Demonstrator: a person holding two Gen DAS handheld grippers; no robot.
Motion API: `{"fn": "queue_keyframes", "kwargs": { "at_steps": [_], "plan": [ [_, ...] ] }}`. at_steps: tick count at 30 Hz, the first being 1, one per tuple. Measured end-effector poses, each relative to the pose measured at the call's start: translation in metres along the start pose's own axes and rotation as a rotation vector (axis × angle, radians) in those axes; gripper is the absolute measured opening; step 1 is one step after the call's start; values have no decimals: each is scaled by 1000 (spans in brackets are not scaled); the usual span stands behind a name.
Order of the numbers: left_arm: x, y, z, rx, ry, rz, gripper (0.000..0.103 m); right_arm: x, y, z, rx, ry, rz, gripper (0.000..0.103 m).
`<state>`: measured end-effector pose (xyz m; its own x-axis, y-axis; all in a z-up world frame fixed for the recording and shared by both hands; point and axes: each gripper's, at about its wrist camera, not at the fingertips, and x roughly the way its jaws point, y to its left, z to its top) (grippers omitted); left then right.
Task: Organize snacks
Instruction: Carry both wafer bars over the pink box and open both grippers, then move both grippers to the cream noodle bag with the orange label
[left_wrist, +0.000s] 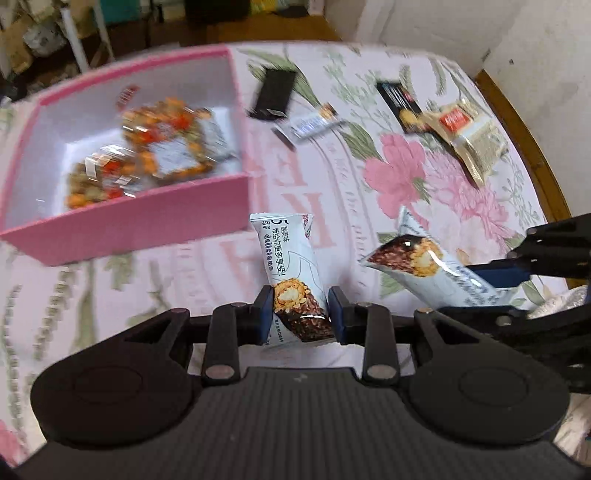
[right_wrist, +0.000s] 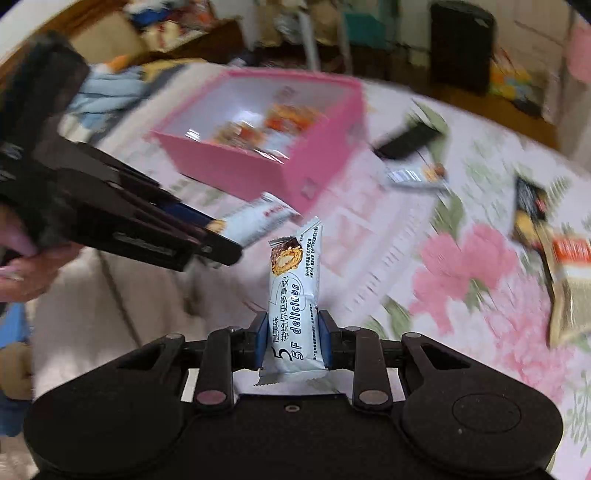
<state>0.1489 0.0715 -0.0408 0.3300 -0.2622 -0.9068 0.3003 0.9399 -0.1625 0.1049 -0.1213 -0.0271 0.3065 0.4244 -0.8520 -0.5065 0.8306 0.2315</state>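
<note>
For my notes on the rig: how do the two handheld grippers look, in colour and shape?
Both look alike. The left gripper and right gripper have matte black bodies with two round housings, a ribbed centre panel, slotted black link arms with silver rivets, and blue finger pads. No cables show. The hand is bare, with no sleeve visible.

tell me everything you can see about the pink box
The pink box is a rectangular, open-topped container, cardboard by the look of it, with pink walls and a white inside. It sits flat on the floral tablecloth, at the left of the left wrist view. Inside lie clear packets of orange and green mixed snacks. Neither gripper touches it.
</note>
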Motion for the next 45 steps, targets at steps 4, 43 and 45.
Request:
{"fn": "queue_keyframes", "kwargs": {
  "at_steps": [4,43,45],
  "plan": [
    [-33,26,-5,-49,-91,29,31,-15,27,18,-69,-84,44,32],
    [-50,96,37,-197,-304,89,63,21,-7,111,92,-168,-48,59],
    [-60,80,36,-150,-304,80,65,2,-12,99,90,-146,-56,59]
  ]
}}
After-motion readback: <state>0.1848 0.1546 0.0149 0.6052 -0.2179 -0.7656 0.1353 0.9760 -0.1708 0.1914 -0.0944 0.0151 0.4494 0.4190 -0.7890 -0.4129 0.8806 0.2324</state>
